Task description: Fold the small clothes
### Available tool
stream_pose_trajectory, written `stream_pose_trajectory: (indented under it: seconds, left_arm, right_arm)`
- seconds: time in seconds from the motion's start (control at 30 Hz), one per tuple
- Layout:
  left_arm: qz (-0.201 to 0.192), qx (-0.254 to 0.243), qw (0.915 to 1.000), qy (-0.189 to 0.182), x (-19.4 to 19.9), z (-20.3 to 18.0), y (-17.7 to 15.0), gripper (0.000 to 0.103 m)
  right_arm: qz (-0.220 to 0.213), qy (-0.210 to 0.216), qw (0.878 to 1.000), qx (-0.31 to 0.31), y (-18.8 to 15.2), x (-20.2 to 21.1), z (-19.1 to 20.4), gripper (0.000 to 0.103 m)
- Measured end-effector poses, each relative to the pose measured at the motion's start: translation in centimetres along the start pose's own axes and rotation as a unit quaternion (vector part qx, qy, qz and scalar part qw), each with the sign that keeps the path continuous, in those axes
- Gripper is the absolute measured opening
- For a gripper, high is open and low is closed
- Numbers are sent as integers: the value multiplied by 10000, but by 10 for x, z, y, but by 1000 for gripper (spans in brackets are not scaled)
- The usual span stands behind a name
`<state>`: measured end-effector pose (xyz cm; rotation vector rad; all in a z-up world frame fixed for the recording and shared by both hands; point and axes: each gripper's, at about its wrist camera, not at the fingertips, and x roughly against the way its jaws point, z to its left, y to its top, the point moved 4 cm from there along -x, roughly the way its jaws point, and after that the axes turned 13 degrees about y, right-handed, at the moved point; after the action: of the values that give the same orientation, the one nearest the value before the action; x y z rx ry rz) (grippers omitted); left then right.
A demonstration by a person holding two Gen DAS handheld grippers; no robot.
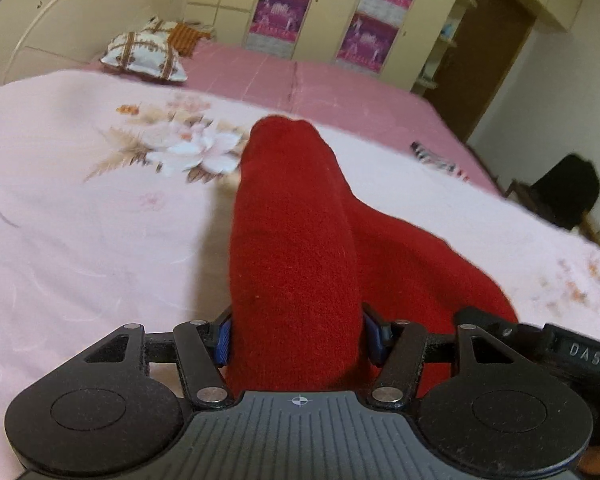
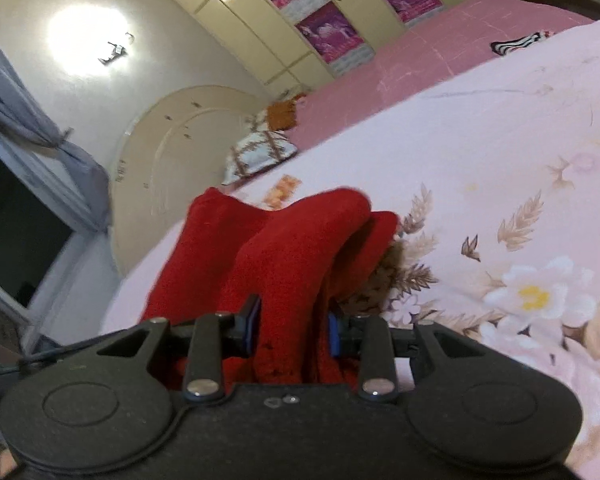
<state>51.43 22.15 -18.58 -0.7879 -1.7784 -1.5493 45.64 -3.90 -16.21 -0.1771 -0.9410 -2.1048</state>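
The left hand-held gripper (image 1: 298,340) pinches a thick fold of the red garment (image 1: 296,240) between its blue pads (image 1: 223,340); the cloth fills the gap and rises forward from the jaws as a rounded, upright ridge. To that gripper's right a lower flap of the same red cloth spreads out over the floral bedspread (image 1: 80,220), reaching the black body of the other tool at the lower right edge of the view.

The right hand-held gripper (image 2: 292,330) is likewise clamped on the red garment (image 2: 292,256), its blue pads (image 2: 334,334) pressing a bunched fold that stands up ahead of the jaws. Two more red folds lie beside it, one to its left and one narrower to its right, all resting on or just above the floral bedspread (image 2: 480,160).

Ahead of the left gripper, beyond the bedspread, lies a pink sheet (image 1: 320,84) with a patterned pillow (image 1: 146,56) at its far left near the cream headboard (image 1: 60,20). A striped item (image 1: 436,158) lies far to the right on the bed. Cream wardrobe doors with purple posters (image 1: 282,12) stand behind the bed.
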Motion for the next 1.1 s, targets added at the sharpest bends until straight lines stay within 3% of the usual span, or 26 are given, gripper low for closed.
stream_pose_trajectory:
  seconds: [0.07, 0.17, 0.23, 0.4, 0.57, 0.67, 0.87, 1.1]
  left_arm:
    - [-41, 44, 10000, 42, -9, 8, -3, 77]
    - [-206, -211, 9995, 111, -6, 7, -3, 80]
    - [-244, -209, 9994, 119, 4, 10, -2, 80]
    - [-636, -239, 9977, 59, 46, 22, -6, 80]
    - [-556, -561, 9968, 130, 57, 15, -33, 80]
    - [-281, -712, 9967, 267, 44, 8, -51, 80]
    - [-134, -669, 9967, 431, 26, 6, -67, 82]
    - [-133, -817, 9947, 608, 30, 2, -64, 88]
  right_arm:
    - [97, -369, 9991, 165, -5, -9, -11, 36]
    - [98, -595, 9974, 398, -10, -10, -13, 50]
    - [104, -695, 9963, 497, -14, -8, -8, 51]
    - [-165, -1015, 9892, 1040, -11, 17, 23, 46]
    - [-35, -898, 9792, 1818, -35, 32, 69, 43]
    - [87, -852, 9756, 2019, -56, 33, 82, 42]
    - [479, -1293, 9746, 1765, -82, 16, 54, 34]
    - [363, -1470, 9721, 1792, -89, 13, 62, 38]
